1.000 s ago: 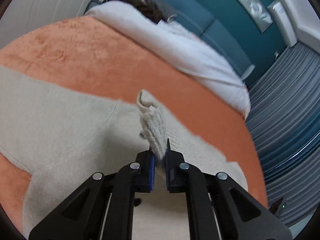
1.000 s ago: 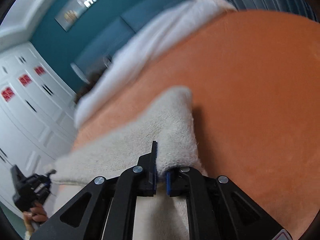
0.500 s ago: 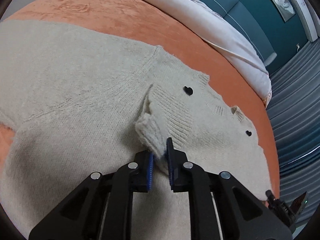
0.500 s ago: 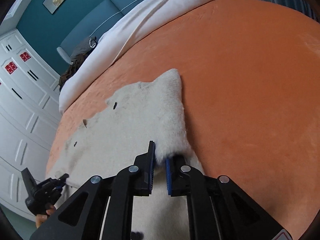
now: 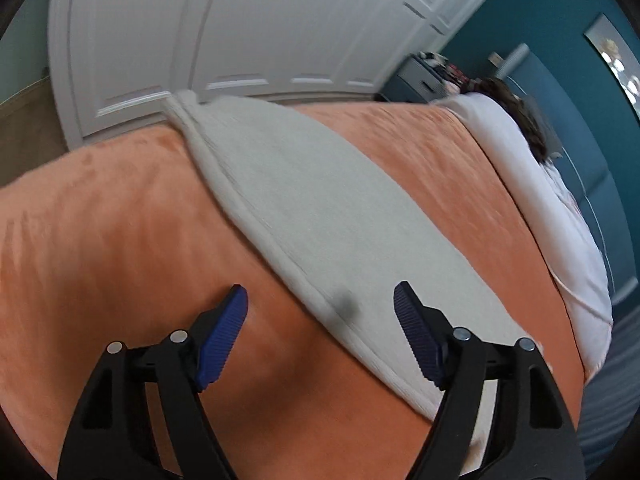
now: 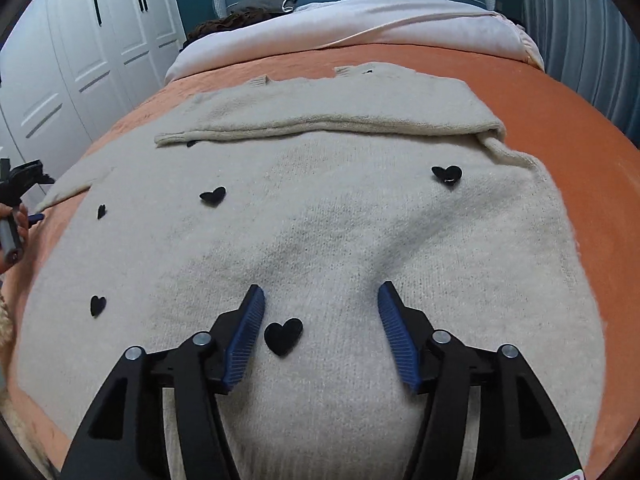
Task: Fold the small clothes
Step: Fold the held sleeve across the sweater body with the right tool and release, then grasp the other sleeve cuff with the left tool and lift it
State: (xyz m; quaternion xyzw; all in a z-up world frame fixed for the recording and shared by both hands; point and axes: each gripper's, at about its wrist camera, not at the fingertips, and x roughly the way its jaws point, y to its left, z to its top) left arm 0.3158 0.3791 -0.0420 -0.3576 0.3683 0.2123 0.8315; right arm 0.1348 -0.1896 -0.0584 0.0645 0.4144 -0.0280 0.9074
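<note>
Cream knitted sweater with black heart-shaped patches [image 6: 320,220] lies spread flat on the orange plush bedspread [image 6: 560,92] of the bed, its far portion folded over into a doubled band. Right claw [image 6: 320,312] hovers above the near part of the garment; its jaws are opening, blue ribbed pads [image 6: 244,336] apart, nothing pinched between them, one black heart patch [image 6: 283,335] visible between the pads below. Left claw [image 5: 320,312] is positioned over the sweater's rolled edge [image 5: 304,280] where it meets the bedspread; its jaws are opening, wide apart, gripping nothing. White duvet [image 6: 360,20] lies across the head of the bed. White panelled wardrobe doors [image 5: 240,32] stand beyond, blurred in the left view.
</note>
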